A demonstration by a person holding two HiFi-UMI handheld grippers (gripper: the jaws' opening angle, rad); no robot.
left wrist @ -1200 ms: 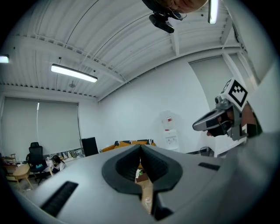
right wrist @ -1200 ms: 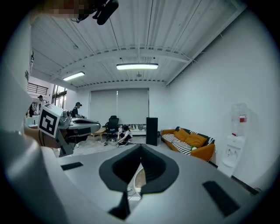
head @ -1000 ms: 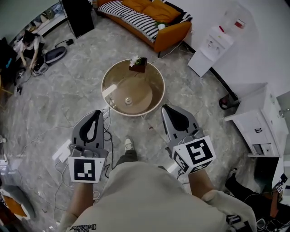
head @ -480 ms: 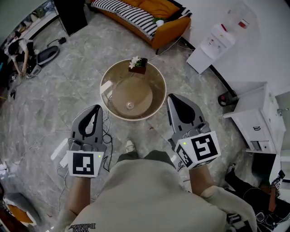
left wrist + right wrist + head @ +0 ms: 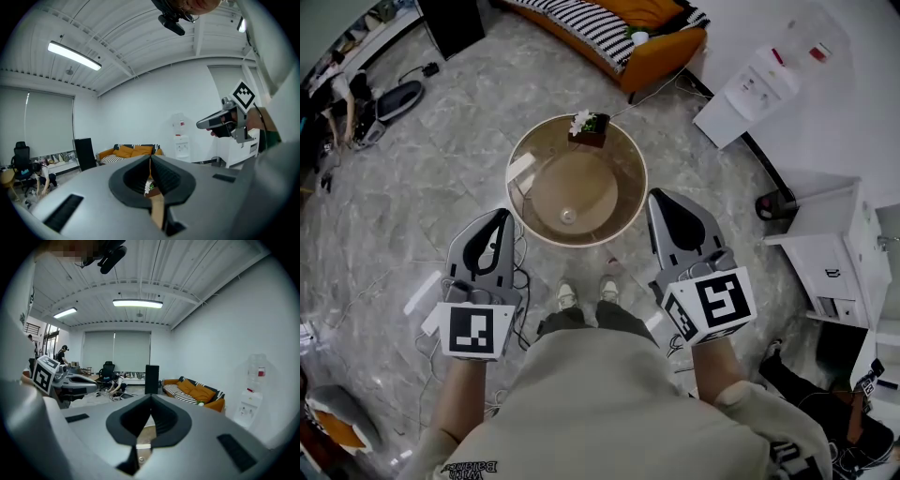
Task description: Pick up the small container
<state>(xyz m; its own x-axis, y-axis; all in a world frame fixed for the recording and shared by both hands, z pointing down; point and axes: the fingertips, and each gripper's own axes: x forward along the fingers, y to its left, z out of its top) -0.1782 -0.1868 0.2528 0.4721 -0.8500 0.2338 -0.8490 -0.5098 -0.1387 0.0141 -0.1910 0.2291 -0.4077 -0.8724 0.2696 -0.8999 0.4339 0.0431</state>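
A small round container (image 5: 568, 216) sits on the round brown table (image 5: 638, 178), near its front edge. At the table's far edge stands a dark planter box with white flowers (image 5: 588, 128). My left gripper (image 5: 501, 215) hangs over the floor just left of the table's front rim, jaws shut and empty. On the other side, my right gripper (image 5: 660, 195) is at the table's front right rim, also shut and empty. In the left gripper view the closed tips (image 5: 150, 157) frame the planter (image 5: 150, 186). The right gripper view shows its own tips (image 5: 151, 396) meeting.
An orange sofa with striped cushions (image 5: 661, 37) stands beyond the table. A white water dispenser (image 5: 750, 89) and a white cabinet (image 5: 825, 244) line the right wall. Cables (image 5: 520, 274) lie on the floor by my feet. A person crouches at the far left (image 5: 342, 94).
Both grippers and I have moved forward toward the round table, which now lies closer between the jaws. My feet have come together below the table's front edge.
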